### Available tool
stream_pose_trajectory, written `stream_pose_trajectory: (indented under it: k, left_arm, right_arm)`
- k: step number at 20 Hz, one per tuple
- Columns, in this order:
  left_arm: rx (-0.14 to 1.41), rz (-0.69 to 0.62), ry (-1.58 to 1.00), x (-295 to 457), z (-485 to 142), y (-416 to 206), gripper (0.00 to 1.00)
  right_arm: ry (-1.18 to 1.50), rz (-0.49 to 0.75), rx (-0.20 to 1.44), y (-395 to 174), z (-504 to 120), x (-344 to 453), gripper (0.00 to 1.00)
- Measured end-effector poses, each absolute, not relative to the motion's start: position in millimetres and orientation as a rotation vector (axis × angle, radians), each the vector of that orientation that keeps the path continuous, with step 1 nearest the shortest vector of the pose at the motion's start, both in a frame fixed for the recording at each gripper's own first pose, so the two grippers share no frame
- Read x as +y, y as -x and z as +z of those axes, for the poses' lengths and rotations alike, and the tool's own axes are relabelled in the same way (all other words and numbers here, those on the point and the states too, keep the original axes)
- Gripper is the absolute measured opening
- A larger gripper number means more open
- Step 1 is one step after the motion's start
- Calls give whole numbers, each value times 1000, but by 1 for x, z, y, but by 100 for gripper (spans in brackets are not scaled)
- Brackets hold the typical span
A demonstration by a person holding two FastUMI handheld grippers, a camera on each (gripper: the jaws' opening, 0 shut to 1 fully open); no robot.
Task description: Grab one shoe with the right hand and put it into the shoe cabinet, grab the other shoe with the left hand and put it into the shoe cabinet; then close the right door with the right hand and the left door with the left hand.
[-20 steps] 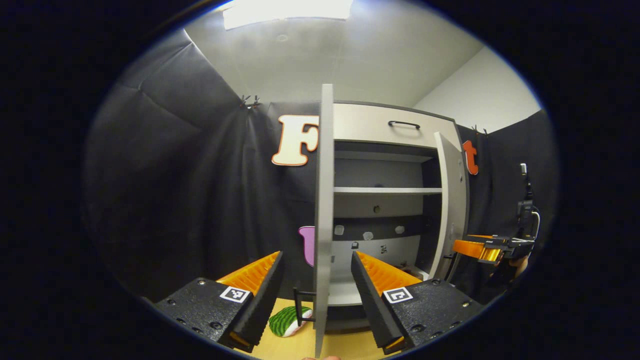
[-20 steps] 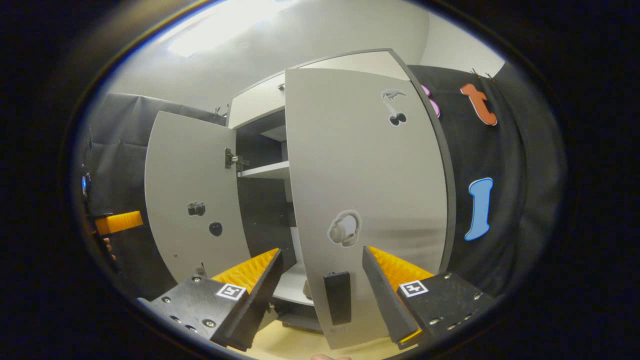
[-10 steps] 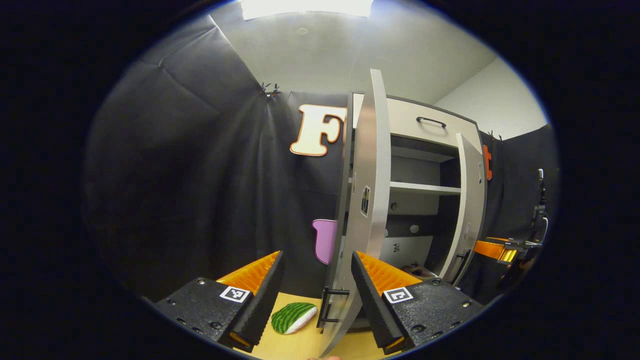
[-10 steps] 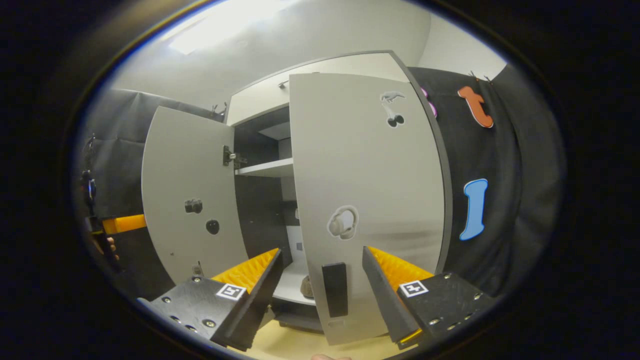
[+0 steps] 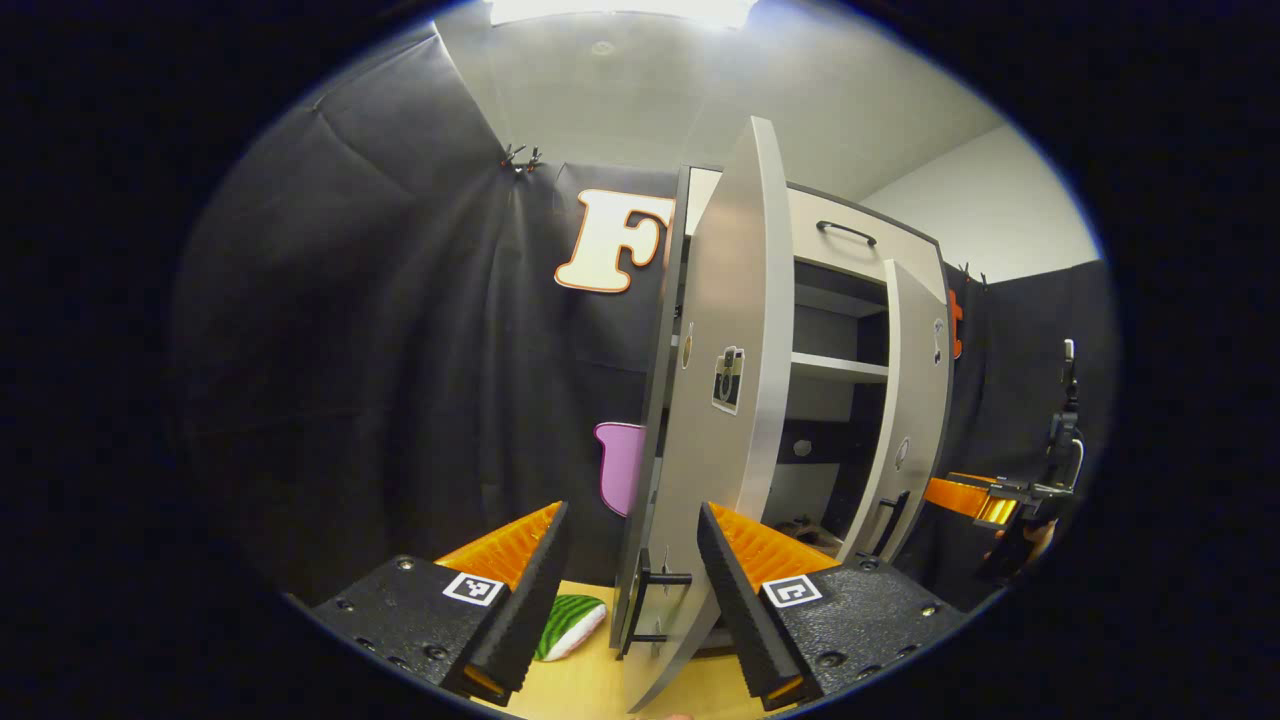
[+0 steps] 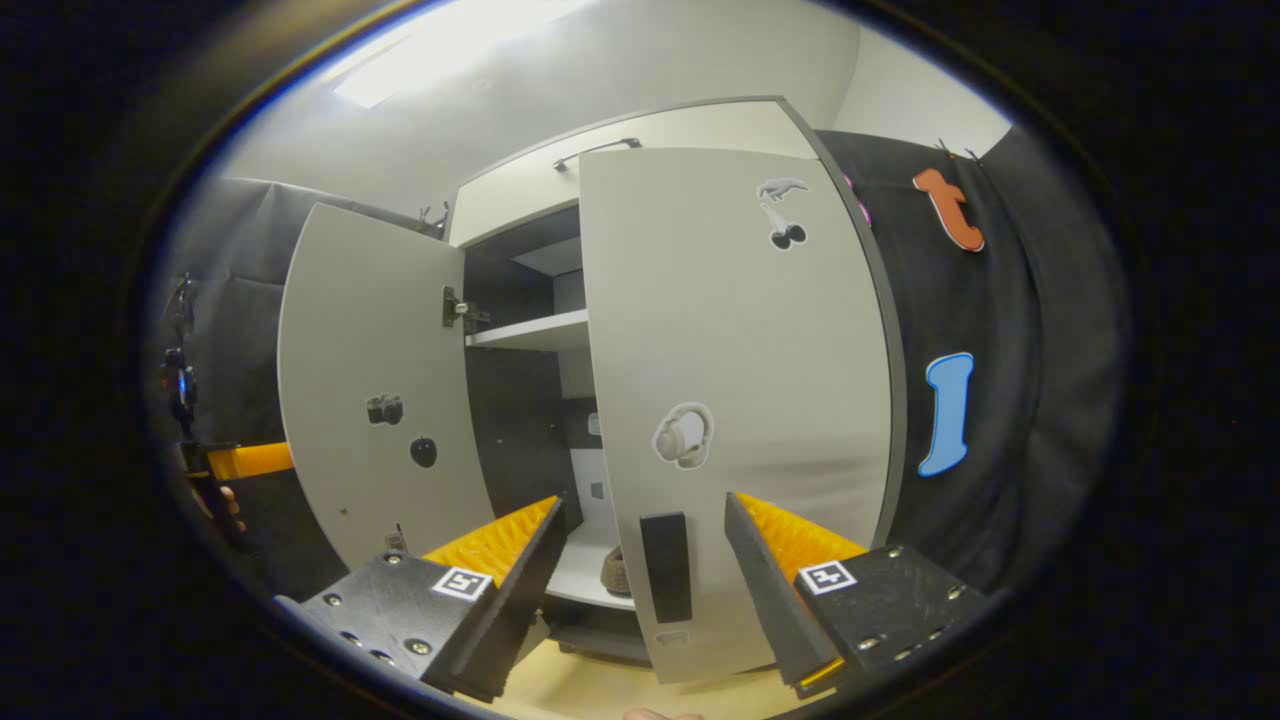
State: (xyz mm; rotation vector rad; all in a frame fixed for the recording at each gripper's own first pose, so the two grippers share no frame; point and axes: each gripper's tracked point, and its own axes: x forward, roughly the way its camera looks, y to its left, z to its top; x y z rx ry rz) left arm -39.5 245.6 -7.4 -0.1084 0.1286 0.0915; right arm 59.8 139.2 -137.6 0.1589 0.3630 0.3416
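Note:
The shoe cabinet [image 5: 850, 260] stands with both doors part open. In the left gripper view the left door [image 5: 725, 330] shows its outer face, its black handle [image 5: 655, 600] low between the fingers of my open left gripper [image 5: 630, 600], which do not press on it. Past it stands the right door [image 5: 915, 400]. In the right gripper view the right door [image 6: 740, 350] is close ahead, with its black handle [image 6: 667, 565] between the spread fingers of my open right gripper [image 6: 640, 590]. A brown shoe [image 6: 612, 570] lies on the bottom shelf. The left door [image 6: 375, 400] hangs ajar.
A green striped, watermelon-like object [image 5: 565, 625] lies on the wooden floor left of the cabinet. The top drawer has a black handle [image 5: 845, 232]. A middle shelf [image 5: 840, 368] crosses the inside. The other gripper [image 5: 985, 497], held by a hand, shows at far right.
The left door has swung from edge-on toward the cabinet, its outer face and handle now showing. The right door has come slightly further round, and the shoe now shows behind it.

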Motion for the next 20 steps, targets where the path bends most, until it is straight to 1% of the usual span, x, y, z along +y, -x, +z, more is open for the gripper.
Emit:
stream_pose_trajectory:
  k: [5, 6, 8, 9, 10, 11, 12, 15, 16, 17, 18, 19, 20]
  left_arm:
    - [117, 20, 141, 219, -12, 30, 80]
    - [113, 3, 154, 212, -13, 28, 79]
    - [110, -38, 179, 199, -15, 23, 79]
    - [107, -59, 182, 191, -16, 21, 79]
    - [103, -77, 180, 185, -15, 20, 79]
    - [102, -88, 176, 182, -15, 17, 79]
    - [103, -91, 172, 182, -17, 12, 79]
    - [99, -88, 152, 181, -16, 4, 79]
    - [98, -89, 152, 179, -16, 4, 79]
    - [95, -93, 157, 177, -16, 3, 79]
    - [96, -103, 167, 172, -18, 3, 79]
    - [97, -117, 177, 166, -20, 1, 79]
    - [97, -133, 187, 161, -20, -5, 79]
  right_arm:
    - [-137, 300, 358, -59, -135, 127, 96]
    - [-136, 287, 354, -59, -133, 123, 92]
    - [-138, 263, 352, -60, -131, 115, 92]
    - [-138, 251, 355, -59, -131, 110, 96]
    - [-135, 240, 357, -57, -131, 106, 92]
    - [-126, 225, 360, -55, -132, 100, 92]
    - [-118, 211, 364, -53, -134, 93, 96]
    - [-115, 176, 373, -49, -136, 77, 96]
    - [-118, 168, 374, -49, -136, 72, 92]
    - [-120, 160, 375, -47, -137, 66, 96]
    - [-120, 150, 372, -46, -136, 63, 92]
    - [-117, 141, 368, -47, -135, 59, 96]
    - [-112, 132, 364, -46, -134, 55, 92]
